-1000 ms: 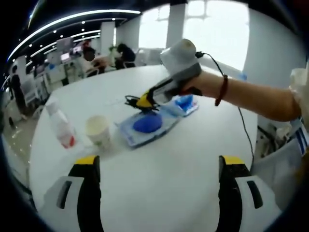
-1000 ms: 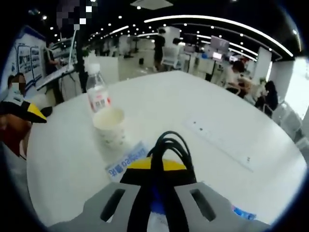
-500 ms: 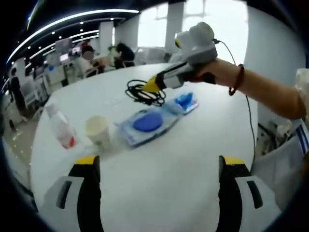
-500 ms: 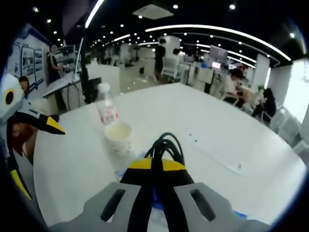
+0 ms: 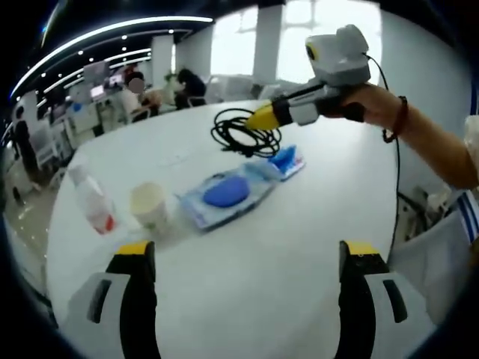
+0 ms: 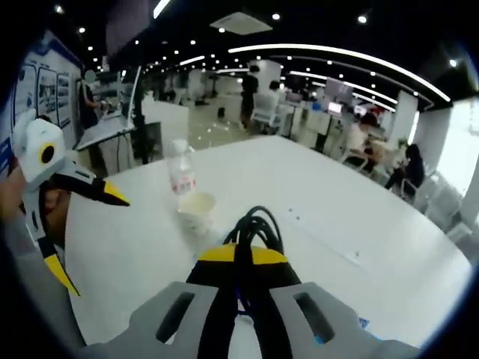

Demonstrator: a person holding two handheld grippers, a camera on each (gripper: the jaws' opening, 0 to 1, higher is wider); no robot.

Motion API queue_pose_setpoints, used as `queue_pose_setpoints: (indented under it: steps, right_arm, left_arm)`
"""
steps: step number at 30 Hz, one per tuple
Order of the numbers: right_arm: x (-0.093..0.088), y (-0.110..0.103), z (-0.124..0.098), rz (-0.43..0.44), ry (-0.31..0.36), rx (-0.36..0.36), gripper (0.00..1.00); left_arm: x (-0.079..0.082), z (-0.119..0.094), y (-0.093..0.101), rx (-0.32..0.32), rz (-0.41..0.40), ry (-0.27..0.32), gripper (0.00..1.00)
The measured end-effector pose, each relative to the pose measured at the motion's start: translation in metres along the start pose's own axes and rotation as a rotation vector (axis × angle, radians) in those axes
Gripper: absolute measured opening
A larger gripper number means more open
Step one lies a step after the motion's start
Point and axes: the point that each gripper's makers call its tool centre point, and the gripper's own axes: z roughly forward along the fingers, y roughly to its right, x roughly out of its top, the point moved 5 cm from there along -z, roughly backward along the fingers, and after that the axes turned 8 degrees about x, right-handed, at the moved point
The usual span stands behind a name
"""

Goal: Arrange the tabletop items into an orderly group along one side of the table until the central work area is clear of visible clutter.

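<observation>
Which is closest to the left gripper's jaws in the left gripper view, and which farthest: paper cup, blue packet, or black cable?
1. Paper cup, just ahead, toward the left jaw.
2. Blue packet, mid-table, right of the cup.
3. Black cable, farthest, hanging from the right gripper above the table.

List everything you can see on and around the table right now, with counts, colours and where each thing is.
Table: one, white, round, under everything.
Coiled cable: one, black, lifted above the table, gripped in the right tongs.
Wipes pack: one, blue and white, flat at mid-table.
Small packet: one, blue and white, beside the wipes pack's far end.
Paper cup: one, cream, upright, between wipes pack and bottle.
Bottle: one, clear with red label, upright beside the cup.
Background: office desks, seated people.
Left tongs: yellow-tipped, open, empty.
Right tongs: yellow-tipped, shut on the cable.
Person's hand: holding the right tongs.
</observation>
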Motion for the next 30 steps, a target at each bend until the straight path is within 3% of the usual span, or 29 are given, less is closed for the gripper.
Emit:
queue_pose_setpoints:
  steps: [14, 30]
  right_arm:
    - [-0.031, -0.008, -0.045, 0.042, -0.053, -0.056, 0.03]
    - [-0.069, -0.012, -0.069, 0.079, -0.13, -0.084, 0.03]
  left_arm:
    - [0.002, -0.001, 0.002, -0.01, 0.005, 0.011, 0.99]
    - [0.002, 0.0, 0.003, -0.019, 0.004, 0.013, 0.99]
